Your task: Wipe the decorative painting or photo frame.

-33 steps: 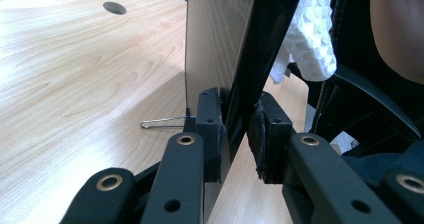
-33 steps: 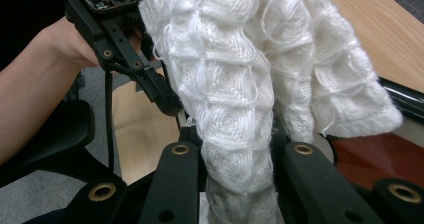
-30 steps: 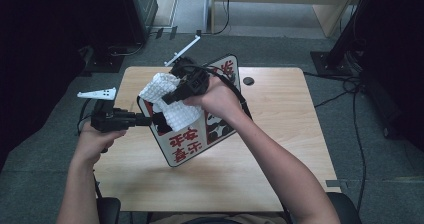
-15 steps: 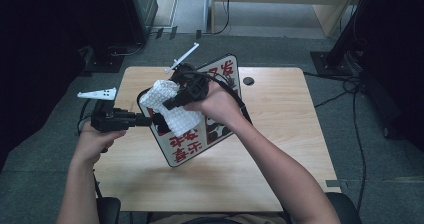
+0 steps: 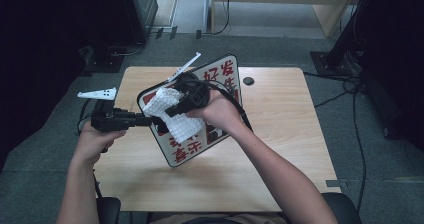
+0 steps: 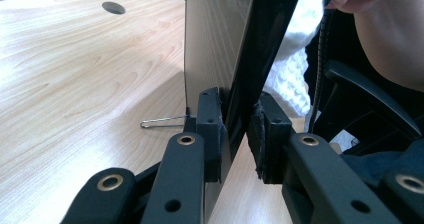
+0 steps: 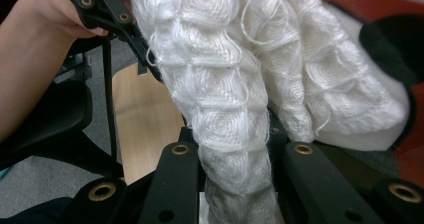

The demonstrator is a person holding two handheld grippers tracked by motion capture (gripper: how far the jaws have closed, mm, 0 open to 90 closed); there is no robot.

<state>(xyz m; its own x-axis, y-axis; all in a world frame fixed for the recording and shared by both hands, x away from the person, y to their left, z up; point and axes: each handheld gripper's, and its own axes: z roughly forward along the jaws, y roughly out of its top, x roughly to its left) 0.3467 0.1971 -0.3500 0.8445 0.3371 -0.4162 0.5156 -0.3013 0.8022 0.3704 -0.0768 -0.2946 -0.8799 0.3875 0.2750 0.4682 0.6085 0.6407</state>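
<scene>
Table point(image 5: 280, 149) of pale wood fills the frame's middle. Above its left half a white sign board point(image 5: 220, 76) with red characters tilts, its left edge clamped in the left gripper point(image 5: 145, 120). Against the board's face, centre-left, the right gripper point(image 5: 167, 113) pinches a white knitted cloth point(image 5: 182, 126).

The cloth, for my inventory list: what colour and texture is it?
White, with a waffle-like knit; the cloth shows best in the right gripper view.

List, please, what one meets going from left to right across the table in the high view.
Left gripper → white cloth → right gripper, shut on the cloth → round hole in the table.
</scene>
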